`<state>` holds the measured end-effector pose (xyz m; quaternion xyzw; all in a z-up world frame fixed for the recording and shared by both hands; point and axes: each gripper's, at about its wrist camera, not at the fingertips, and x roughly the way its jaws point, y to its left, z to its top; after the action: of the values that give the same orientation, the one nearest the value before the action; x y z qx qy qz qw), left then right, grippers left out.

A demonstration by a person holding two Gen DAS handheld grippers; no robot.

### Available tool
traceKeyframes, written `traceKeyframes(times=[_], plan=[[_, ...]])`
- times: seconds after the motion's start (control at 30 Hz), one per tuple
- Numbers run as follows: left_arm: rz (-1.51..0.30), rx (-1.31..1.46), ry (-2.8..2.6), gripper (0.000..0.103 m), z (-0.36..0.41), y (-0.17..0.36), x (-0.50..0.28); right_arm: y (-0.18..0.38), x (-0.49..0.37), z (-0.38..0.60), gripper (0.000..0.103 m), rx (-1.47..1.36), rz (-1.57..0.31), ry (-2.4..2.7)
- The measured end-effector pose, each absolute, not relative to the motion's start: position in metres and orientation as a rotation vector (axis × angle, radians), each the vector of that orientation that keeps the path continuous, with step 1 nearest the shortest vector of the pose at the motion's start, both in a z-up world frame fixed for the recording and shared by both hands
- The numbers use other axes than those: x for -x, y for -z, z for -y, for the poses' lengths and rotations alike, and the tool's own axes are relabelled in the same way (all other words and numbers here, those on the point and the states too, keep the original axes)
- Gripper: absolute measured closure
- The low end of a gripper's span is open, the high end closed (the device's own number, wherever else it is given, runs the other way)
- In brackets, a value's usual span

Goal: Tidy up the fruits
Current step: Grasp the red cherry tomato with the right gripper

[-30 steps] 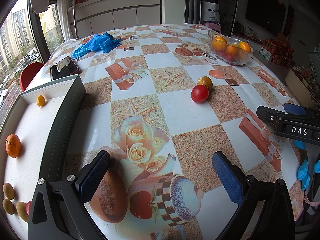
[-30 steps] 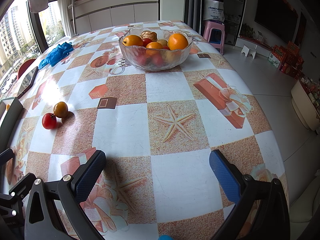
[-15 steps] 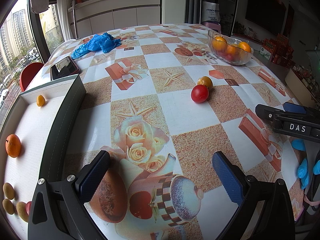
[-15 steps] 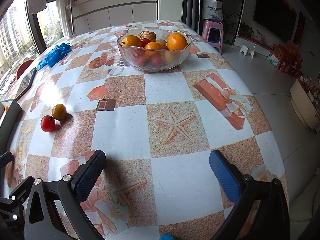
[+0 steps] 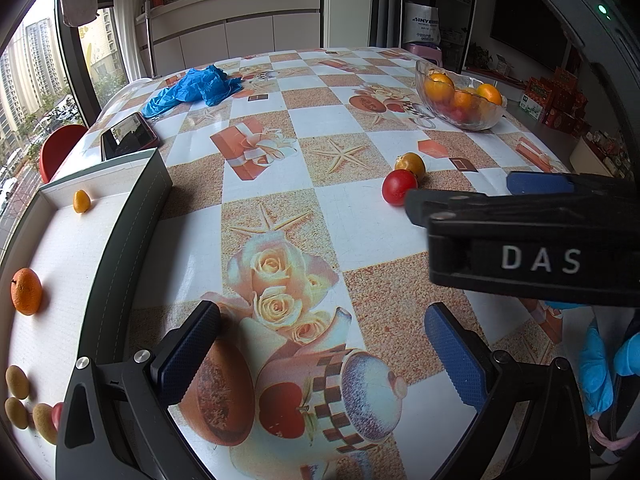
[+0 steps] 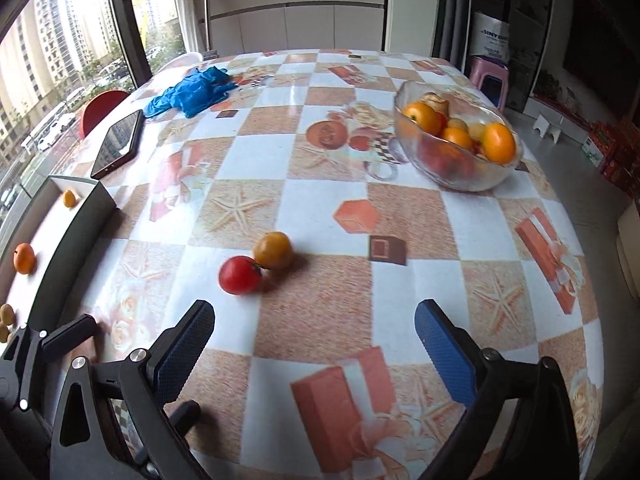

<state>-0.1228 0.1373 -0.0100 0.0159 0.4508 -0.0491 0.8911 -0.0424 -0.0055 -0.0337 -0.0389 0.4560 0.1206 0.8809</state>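
2 loose fruits, a red tomato (image 6: 239,275) and a yellow-orange fruit (image 6: 273,250), lie touching on the patterned tablecloth (image 6: 328,200), ahead of the right gripper (image 6: 314,348). Its jaws are closing with nothing between them. The left gripper (image 5: 320,354) hangs wide apart and empty over the cloth, beside a white tray (image 5: 60,264) holding an orange (image 5: 26,291) and smaller fruits. Farther off stand a glass bowl (image 6: 460,172) of fruit, a tablet (image 6: 118,144) and blue gloves (image 6: 192,90). Nothing blocks the tomato.

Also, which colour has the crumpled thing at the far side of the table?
Blue: the crumpled gloves look bright blue, clearest in the left wrist view.
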Motion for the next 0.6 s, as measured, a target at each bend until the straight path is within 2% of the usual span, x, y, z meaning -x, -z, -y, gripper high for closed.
traceKeyframes(times=[0.07,0.13,0.17,0.2,0.23,0.27,0.6], plan=[[-0.936,-0.033,0.102,0.001,-0.137,0.010,0.123,0.039,0.036,-0.004,0.034,0.055,-0.988,-0.289],[-0.936,-0.033,0.102,0.001,-0.137,0.010,0.123,0.039,0.036,-0.013,0.037,0.077,-0.972,-0.280],[-0.936,-0.033,0.102,0.001,-0.137,0.010,0.123,0.039,0.037,-0.017,0.042,0.090,-0.965,-0.282],[-0.936,-0.033,0.102,0.001,-0.137,0.010,0.123,0.038,0.038,-0.019,0.055,0.103,-0.958,-0.285],[-0.936,-0.033,0.102,0.001,-0.137,0.010,0.123,0.037,0.039,-0.019,0.063,0.107,-0.952,-0.291],[-0.936,-0.033,0.102,0.001,-0.137,0.010,0.123,0.037,0.040,-0.016,0.077,0.087,-0.954,-0.310],[-0.999,0.025,0.165,0.001,-0.137,0.001,0.110,0.029,0.063,0.060,0.077,-0.063,-0.935,-0.294]])
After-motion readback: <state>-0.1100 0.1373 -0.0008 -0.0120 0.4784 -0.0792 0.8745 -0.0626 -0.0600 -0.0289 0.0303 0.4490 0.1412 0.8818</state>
